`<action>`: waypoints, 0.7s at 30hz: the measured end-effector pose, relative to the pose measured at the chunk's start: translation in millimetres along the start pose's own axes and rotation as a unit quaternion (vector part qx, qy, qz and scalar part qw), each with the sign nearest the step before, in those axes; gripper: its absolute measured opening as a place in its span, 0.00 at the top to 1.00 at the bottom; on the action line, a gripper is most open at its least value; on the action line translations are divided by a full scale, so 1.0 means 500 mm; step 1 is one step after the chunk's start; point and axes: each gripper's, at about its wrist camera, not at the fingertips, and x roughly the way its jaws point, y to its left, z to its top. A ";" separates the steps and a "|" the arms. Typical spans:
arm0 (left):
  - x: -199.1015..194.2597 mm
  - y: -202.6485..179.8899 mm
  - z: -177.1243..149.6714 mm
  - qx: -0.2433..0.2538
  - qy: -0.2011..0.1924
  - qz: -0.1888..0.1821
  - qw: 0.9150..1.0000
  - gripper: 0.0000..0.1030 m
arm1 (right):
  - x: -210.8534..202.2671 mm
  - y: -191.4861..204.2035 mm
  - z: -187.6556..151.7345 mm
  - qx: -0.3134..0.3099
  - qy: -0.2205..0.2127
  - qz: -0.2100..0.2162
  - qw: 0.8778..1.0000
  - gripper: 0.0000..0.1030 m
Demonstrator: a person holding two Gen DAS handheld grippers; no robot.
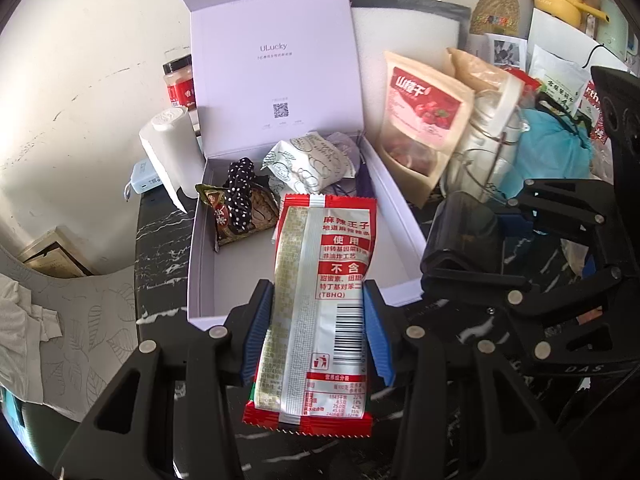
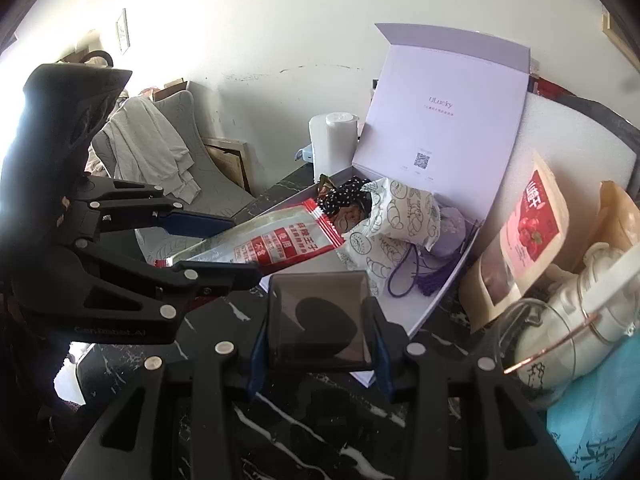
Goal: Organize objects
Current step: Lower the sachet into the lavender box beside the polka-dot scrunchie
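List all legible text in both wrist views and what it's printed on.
"ULucky": inside the open lid of the white box.
"麻辣王子", "使用", "不含", "(TBHQ)": red snack packet held in the left gripper.
"山楂干": kraft pouch.
"DAS": right gripper body.
QR code, lid small print, nutrition table, jar label: too small to read.

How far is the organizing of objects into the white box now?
Done: a polka-dot scrunchie and a patterned white packet lie in the white box. In hand: the left gripper holds a red snack packet, the right gripper a dark case. Left: both still need placing.
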 end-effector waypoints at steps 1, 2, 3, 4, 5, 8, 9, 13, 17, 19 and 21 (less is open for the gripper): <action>0.008 0.004 0.005 0.000 0.001 0.000 1.000 0.58 | 0.007 -0.003 0.003 0.001 0.000 0.000 1.000 0.58; 0.016 0.008 0.009 0.000 0.001 0.001 1.000 0.58 | 0.015 -0.008 0.009 0.002 0.000 0.000 1.000 0.58; 0.026 0.013 0.014 0.001 0.003 0.001 1.000 0.58 | 0.021 -0.011 0.014 0.002 0.000 0.000 1.000 0.58; 0.033 0.017 0.019 0.001 0.004 0.000 1.000 0.58 | 0.027 -0.015 0.017 0.002 0.001 -0.001 1.000 0.58; 0.044 0.022 0.025 0.001 0.005 0.001 1.000 0.58 | 0.033 -0.018 0.022 0.002 0.001 -0.003 1.000 0.58; 0.068 0.034 0.038 0.002 0.008 0.001 1.000 0.58 | 0.053 -0.028 0.035 0.003 0.002 -0.004 1.000 0.58; 0.074 0.037 0.040 0.003 0.008 0.001 1.000 0.58 | 0.060 -0.032 0.038 0.002 0.002 -0.005 1.000 0.58; 0.099 0.050 0.055 0.012 0.007 0.009 1.000 0.58 | 0.086 -0.044 0.049 0.004 0.004 -0.010 1.000 0.58; 0.125 0.066 0.070 0.020 0.007 0.010 1.000 0.58 | 0.113 -0.055 0.061 0.008 0.006 -0.014 1.000 0.58; 0.138 0.074 0.076 0.020 0.008 0.004 1.000 0.58 | 0.124 -0.060 0.065 0.011 0.006 -0.014 1.000 0.58; 0.152 0.081 0.080 0.021 0.009 0.003 1.000 0.58 | 0.141 -0.066 0.069 0.014 0.009 -0.012 1.000 0.58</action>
